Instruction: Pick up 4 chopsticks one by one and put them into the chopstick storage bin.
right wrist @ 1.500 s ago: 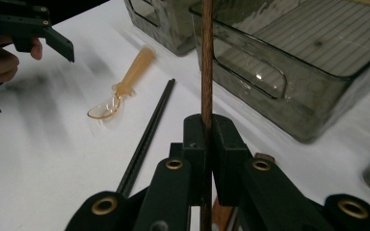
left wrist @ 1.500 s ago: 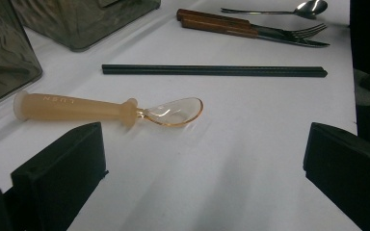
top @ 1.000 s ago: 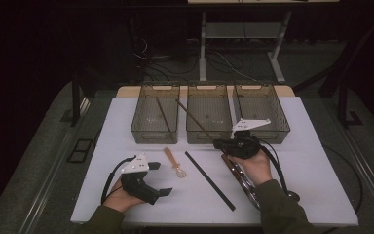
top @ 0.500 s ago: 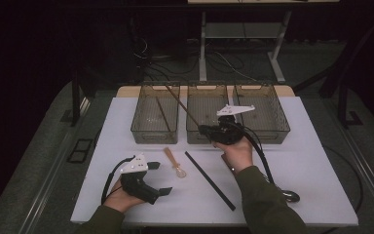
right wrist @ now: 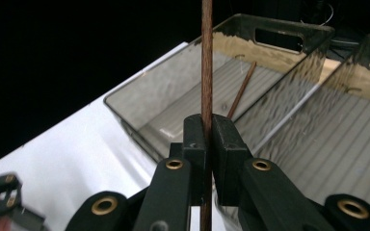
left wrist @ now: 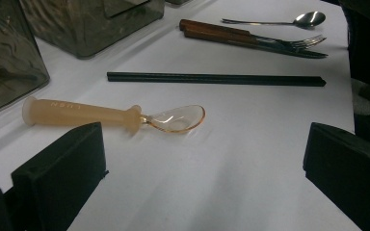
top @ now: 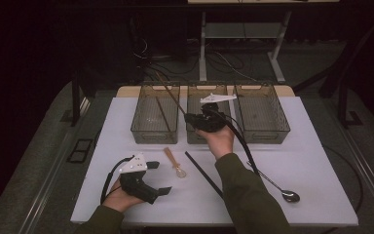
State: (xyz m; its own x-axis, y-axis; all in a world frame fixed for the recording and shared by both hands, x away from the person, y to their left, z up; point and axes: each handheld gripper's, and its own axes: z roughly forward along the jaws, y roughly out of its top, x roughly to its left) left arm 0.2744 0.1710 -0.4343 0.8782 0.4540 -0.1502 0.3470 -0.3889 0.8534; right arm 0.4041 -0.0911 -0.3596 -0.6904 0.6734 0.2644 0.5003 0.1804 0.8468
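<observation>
The right gripper (right wrist: 206,139), jaws clamped on a brown chopstick (right wrist: 206,62), holds it slanting toward 11 o'clock over the left bin (top: 155,114), where its mate (top: 162,113) lies; the left gripper (top: 146,185) rests open.

A white table (top: 316,161) bears three clear bins in a row at its far side; the right bin (top: 262,113) looks empty; the middle bin (top: 197,134) stands between the others; a peach-handled plastic spoon (left wrist: 111,115) lies near the front, a black chopstick (left wrist: 216,79) just beyond it; a metal spoon (left wrist: 289,20) lies farther right; a wooden-handled fork (left wrist: 250,39) lies between the chopstick and the metal spoon.
</observation>
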